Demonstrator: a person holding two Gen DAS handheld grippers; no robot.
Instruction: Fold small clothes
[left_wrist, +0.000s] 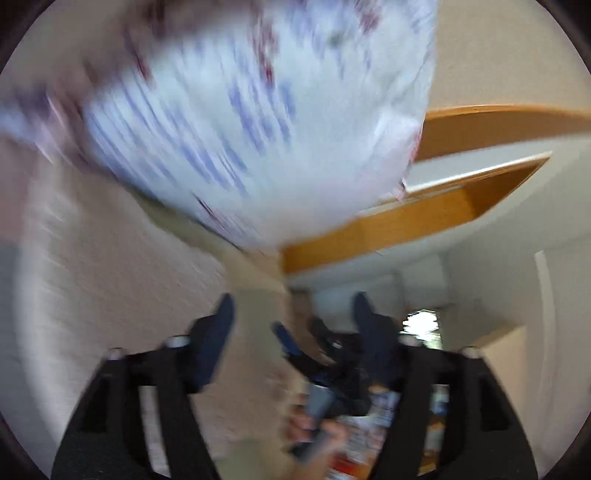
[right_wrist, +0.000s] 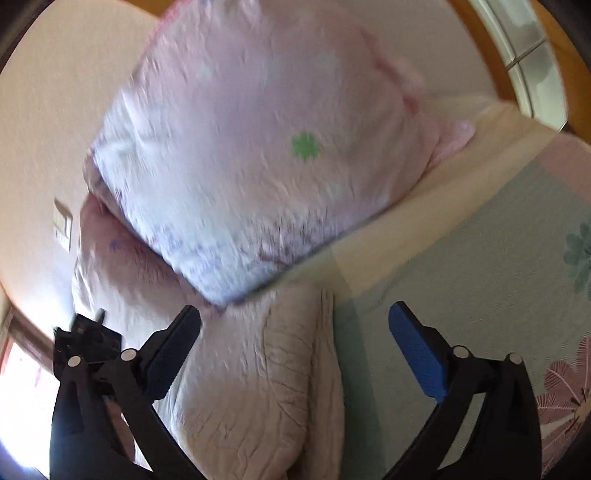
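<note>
Both views are motion-blurred. In the left wrist view a white cloth with blue and red print (left_wrist: 251, 122) fills the upper half, above my left gripper (left_wrist: 293, 314), which is open and empty. The other gripper (left_wrist: 325, 354) shows between its fingers, lower down. In the right wrist view a pale pink and white padded piece with a green flower (right_wrist: 258, 147) lies ahead of my right gripper (right_wrist: 295, 319), which is open and empty. A folded beige-pink quilted cloth (right_wrist: 266, 369) lies between its fingers. The left gripper (right_wrist: 85, 339) shows at the lower left.
A wooden bed frame or ledge (left_wrist: 424, 221) and cream walls (left_wrist: 517, 55) show in the left view. A mint bedspread with pink flowers (right_wrist: 480, 266) lies at right, a wall switch (right_wrist: 62, 225) at left, a window frame (right_wrist: 524, 55) at top right.
</note>
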